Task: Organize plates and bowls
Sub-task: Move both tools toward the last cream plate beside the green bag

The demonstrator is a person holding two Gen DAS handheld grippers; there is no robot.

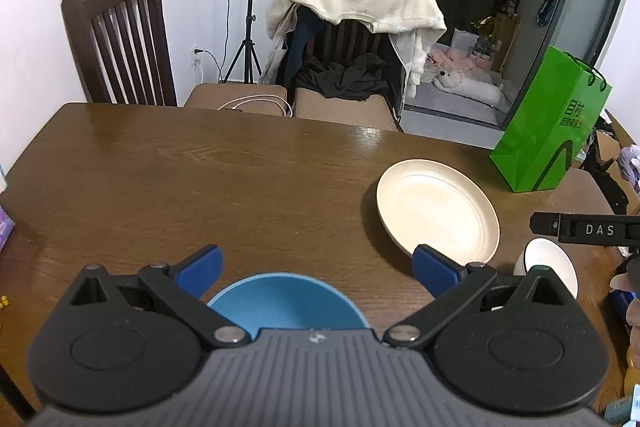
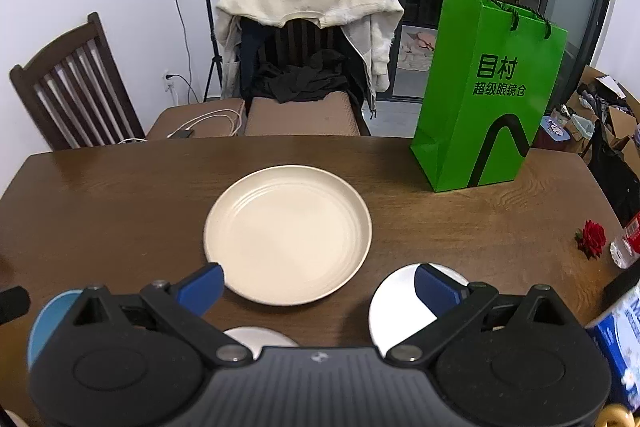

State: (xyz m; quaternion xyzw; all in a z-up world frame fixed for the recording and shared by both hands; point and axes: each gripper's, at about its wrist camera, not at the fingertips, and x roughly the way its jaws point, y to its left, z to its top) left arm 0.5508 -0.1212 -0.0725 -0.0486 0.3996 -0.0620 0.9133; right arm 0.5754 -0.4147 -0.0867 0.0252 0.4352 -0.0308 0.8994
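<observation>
Sitting on the brown table [image 2: 120,195] are one cream plate [image 2: 287,233] at 12 o'clock from the spread-wide right claw [image 2: 318,287], two white bowls [image 2: 400,307], and one blue bowl [image 1: 286,305] just under the spread-wide left claw [image 1: 318,269]

Even indoor light from overhead leaves a soft glare patch on the desk [image 1: 368,137] at upper centre. Fisheye bending curves the edges and darkens the corners. The plate [image 2: 288,233] is sharp and casts faint shadow.
</observation>
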